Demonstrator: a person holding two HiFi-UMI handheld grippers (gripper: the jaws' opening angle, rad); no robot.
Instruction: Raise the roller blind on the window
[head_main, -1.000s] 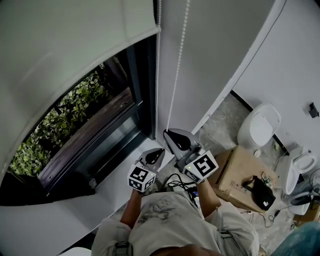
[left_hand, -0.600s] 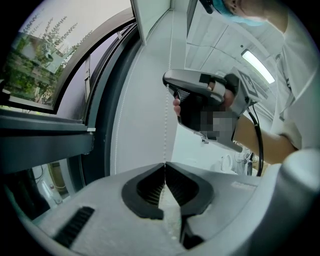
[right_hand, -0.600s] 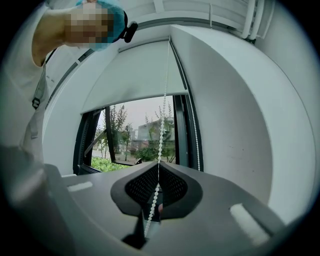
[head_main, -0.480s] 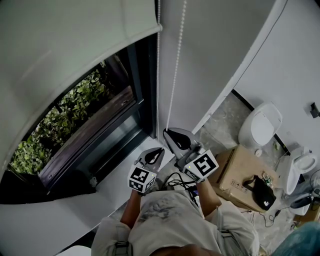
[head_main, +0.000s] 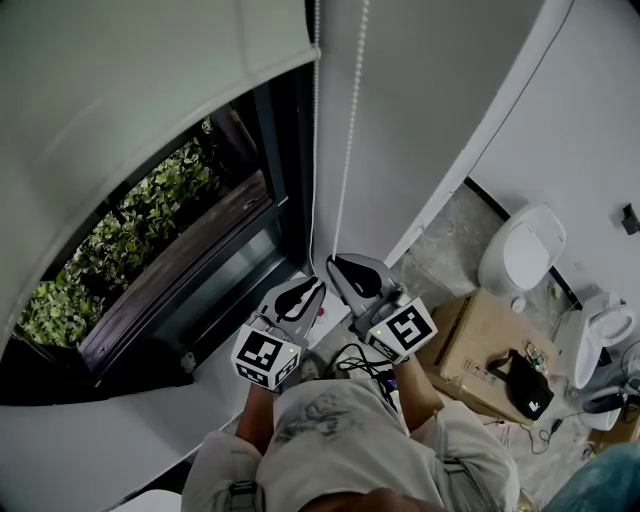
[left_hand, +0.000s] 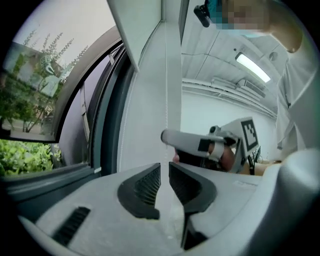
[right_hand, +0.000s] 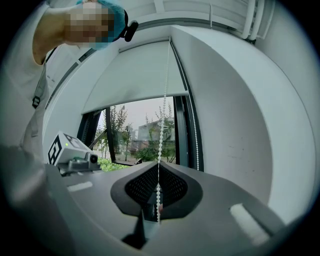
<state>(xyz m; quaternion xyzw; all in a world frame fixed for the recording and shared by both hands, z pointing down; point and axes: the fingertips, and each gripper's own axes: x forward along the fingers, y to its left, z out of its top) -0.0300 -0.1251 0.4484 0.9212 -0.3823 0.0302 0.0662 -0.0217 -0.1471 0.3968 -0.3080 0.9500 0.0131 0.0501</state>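
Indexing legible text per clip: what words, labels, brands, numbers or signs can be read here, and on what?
No readable text in any view.
Cubes on left gripper and right gripper: square black-and-white marker patterns, no letters.
Cardboard box: any print too small to read.
Roller blind, bead chain: blank.

The roller blind (head_main: 130, 110) is cut off by the top and left edges of the head view. The bead chain (head_main: 348, 150) runs out at the top edge, and its lower loop is hidden behind the right gripper (head_main: 336, 266). In the left gripper view the bead chain is too faint near the left gripper (left_hand: 165, 167) to tell whether it touches either pad, and the dark object (head_main: 520, 385) at the right corner of the cardboard box (head_main: 465, 345) is too small to identify.
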